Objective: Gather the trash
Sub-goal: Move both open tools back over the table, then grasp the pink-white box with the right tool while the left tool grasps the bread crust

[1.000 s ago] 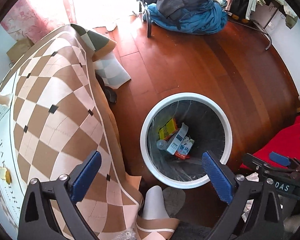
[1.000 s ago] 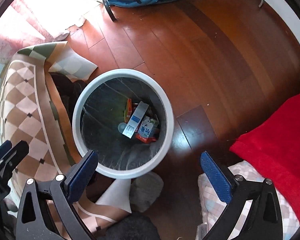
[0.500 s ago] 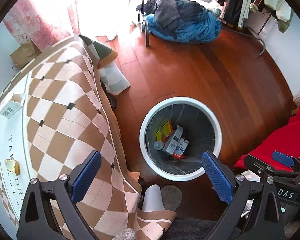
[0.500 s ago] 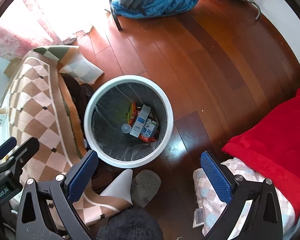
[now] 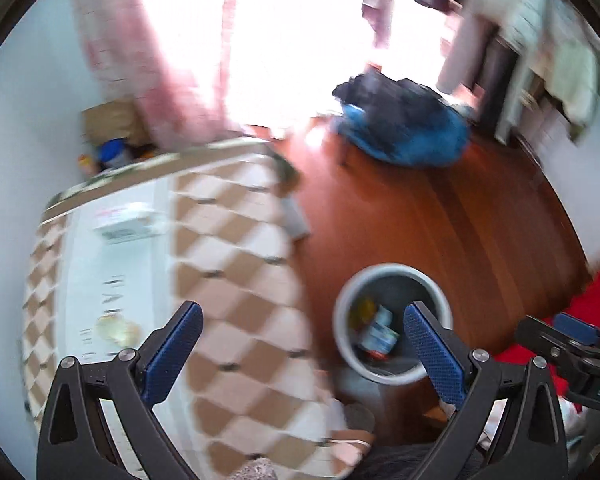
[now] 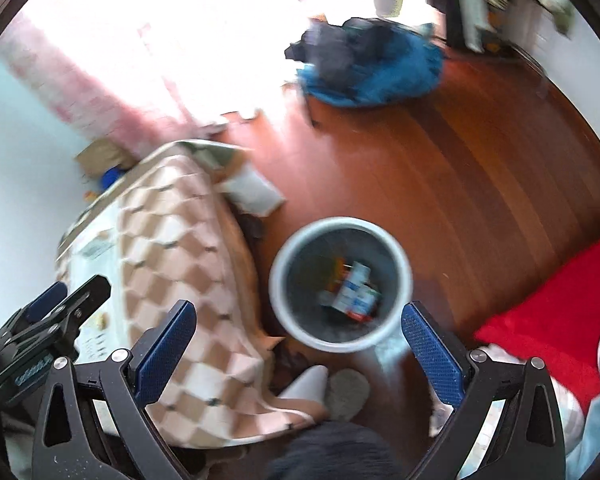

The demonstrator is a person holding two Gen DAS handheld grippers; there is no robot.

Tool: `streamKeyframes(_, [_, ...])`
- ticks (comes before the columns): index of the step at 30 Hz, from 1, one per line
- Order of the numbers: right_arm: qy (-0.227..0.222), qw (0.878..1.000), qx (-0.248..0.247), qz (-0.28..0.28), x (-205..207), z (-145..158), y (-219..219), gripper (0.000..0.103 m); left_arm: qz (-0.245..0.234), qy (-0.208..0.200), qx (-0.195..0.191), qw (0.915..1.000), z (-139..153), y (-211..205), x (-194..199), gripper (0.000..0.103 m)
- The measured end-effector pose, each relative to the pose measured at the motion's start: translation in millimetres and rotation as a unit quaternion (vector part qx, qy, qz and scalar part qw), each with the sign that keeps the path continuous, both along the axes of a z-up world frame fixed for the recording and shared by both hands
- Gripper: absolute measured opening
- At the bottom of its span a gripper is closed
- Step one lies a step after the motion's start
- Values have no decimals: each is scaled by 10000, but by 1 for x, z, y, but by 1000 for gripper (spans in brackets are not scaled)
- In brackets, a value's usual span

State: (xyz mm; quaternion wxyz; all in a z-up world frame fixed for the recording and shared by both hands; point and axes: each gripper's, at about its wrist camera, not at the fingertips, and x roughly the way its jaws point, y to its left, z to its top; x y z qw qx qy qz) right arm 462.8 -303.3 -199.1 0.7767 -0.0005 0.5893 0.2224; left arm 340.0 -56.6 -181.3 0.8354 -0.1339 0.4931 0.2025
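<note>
On the desk [image 5: 236, 280] at the left, a carton [image 5: 126, 222] and a wrapper [image 5: 114, 328] wait. Both the left hand-held gripper [image 5: 300, 352] and right hand-held gripper [image 6: 298, 350] hang spread and empty, now higher above the bin [image 6: 340, 224] than before. Fetching the next piece likely follows, reaching leftward.

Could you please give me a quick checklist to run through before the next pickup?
1. Left gripper open and holding nothing: ok.
2. Right gripper open and holding nothing: ok.
3. Bin upright on the floor, mouth unobstructed: ok.
4. Earlier trash inside the bin, cartons visible: ok.
5. Next piece chosen: white packet and yellowish item lie on the table; blur hides what they are: cannot tell.
</note>
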Motion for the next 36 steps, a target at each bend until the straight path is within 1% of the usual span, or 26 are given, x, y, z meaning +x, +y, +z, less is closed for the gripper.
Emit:
streamKeyframes(2, [-86,9990,-63,427,-6,10,38,103,379,26,123,9992,0,33,-17,103])
streamKeyframes(3, [-143,9972,-105,730,-10,14,67,103,629,80,174,9978,-3,58,-30,103])
streamKeyframes(4, [-181,9951,-131,961,-14,17,89,103,788,142,175,9966,-8,74,-38,103])
streamKeyframes(5, [-206,9926,-153,1186,-19,18,112,103,1013,244,142,9945,-16,98,-50,103])
streamKeyframes(6, [-213,9883,-179,1497,-26,16,144,103,1175,321,109,9925,-24,115,-59,103])
streamKeyframes(8, [-216,9813,-236,1899,-34,9,192,103,1541,535,-12,9866,-46,158,-81,103])
streamKeyframes(10, [-171,9705,-329,2381,-44,-5,251,103,1732,748,-75,9820,-68,189,-95,103])
streamKeyframes(11, [-162,9662,-387,2544,-48,-11,274,103,1799,902,-94,9795,-82,206,-102,103])
streamKeyframes(14, [-215,9459,-714,3158,-57,-39,358,103,1872,1180,-205,9750,-114,242,-114,103])
streamKeyframes(15, [-237,9398,-809,3313,-59,-47,380,103,1868,1237,-265,9742,-123,253,-115,103])
streamKeyframes(19, [-408,9148,-1217,3829,-59,-76,458,102,1895,1325,-465,9718,-153,282,-117,103])
streamKeyframes(20, [-462,9105,-1290,3902,-59,-82,472,100,1902,1319,-506,9715,-158,287,-117,103])
streamKeyframes(21, [-503,9033,-1391,4026,-59,-90,490,98,1909,1334,-541,9710,-162,291,-118,103])
streamKeyframes(23, [-560,8954,-1498,4155,-58,-101,513,96,1915,1303,-631,9708,-165,298,-120,103])
streamKeyframes(24, [-560,8885,-1569,4276,-58,-109,527,93,1933,1311,-658,9701,-168,302,-121,103])
streamKeyframes(26, [-534,8806,-1681,4398,-58,-122,541,88,1937,1297,-696,9699,-173,306,-124,103])
streamKeyframes(27, [-464,8755,-1736,4486,-58,-130,549,82,1946,1313,-702,9695,-175,308,-126,103])
streamKeyframes(28, [-423,8736,-1770,4513,-57,-135,553,75,1948,1318,-707,9694,-177,309,-128,103])
streamKeyframes(29, [-372,8725,-1771,4539,-56,-140,556,73,1948,1324,-719,9692,-178,310,-129,103])
streamKeyframes(30, [-429,8712,-1813,4541,-56,-144,558,72,1952,1334,-730,9689,-180,312,-130,103])
streamKeyframes(31, [-488,8700,-1798,4564,-57,-144,559,67,1963,1303,-768,9688,-181,313,-132,103])
streamKeyframes(32, [-512,8709,-1762,4560,-56,-144,559,63,1983,1310,-768,9683,-184,314,-136,103])
streamKeyframes(33, [-481,8771,-1687,4470,-53,-141,555,55,1982,1315,-738,9685,-183,314,-138,103])
streamKeyframes(34, [-432,8830,-1592,4395,-50,-138,551,41,1978,1303,-722,9688,-182,313,-139,103])
streamKeyframes(35, [-344,8891,-1462,4324,-47,-134,546,41,1973,1273,-725,9693,-180,312,-141,103])
streamKeyframes(36, [-216,8984,-1343,4175,-42,-130,537,41,1960,1222,-745,9701,-176,317,-145,103])
